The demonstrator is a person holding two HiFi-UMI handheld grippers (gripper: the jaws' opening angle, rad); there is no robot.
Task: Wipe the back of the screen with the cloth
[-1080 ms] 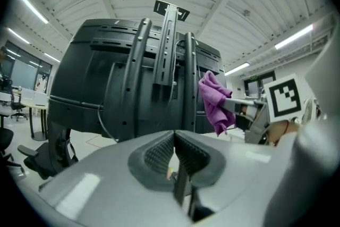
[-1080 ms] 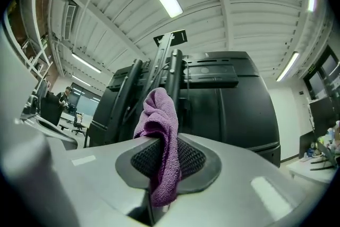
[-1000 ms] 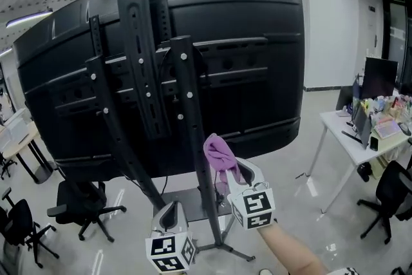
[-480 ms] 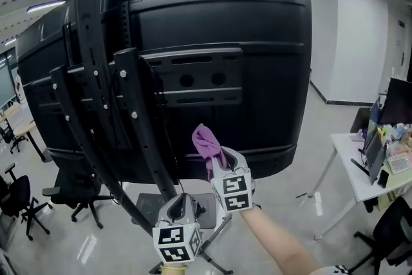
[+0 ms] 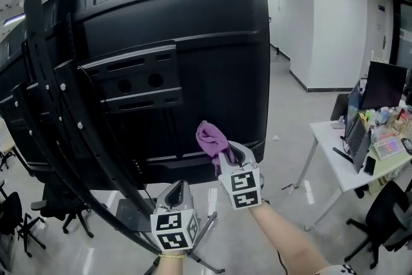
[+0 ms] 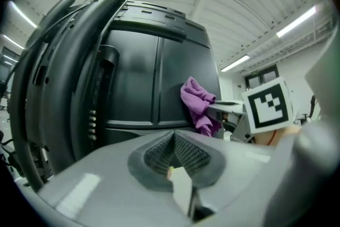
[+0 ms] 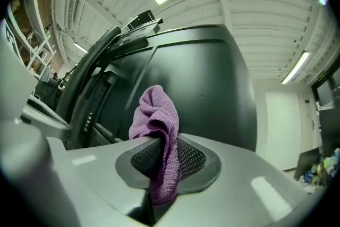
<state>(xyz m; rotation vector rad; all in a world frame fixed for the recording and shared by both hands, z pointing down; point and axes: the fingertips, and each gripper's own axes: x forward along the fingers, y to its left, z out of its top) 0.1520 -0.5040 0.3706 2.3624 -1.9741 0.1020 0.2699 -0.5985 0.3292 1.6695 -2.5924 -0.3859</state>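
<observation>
Since half a second ago the head view has swung to the right: the right edge of the screen (image 5: 193,22) now stands nearer the middle of the picture, the curved black stand arms (image 5: 64,114) have slid toward the left edge, and more of a white desk (image 5: 331,140) shows at the right. The right gripper (image 5: 224,152) is clamped on the purple cloth (image 5: 210,136), which bunches up above the jaws and hangs a tail down between them. The cloth is raised in front of the lower right part of the screen's black back, close to it; whether it touches cannot be told. The left gripper (image 5: 180,189) sits lower and to the left, its jaws pressed together with nothing between them, pointing up toward the screen's lower edge beside the stand arms
</observation>
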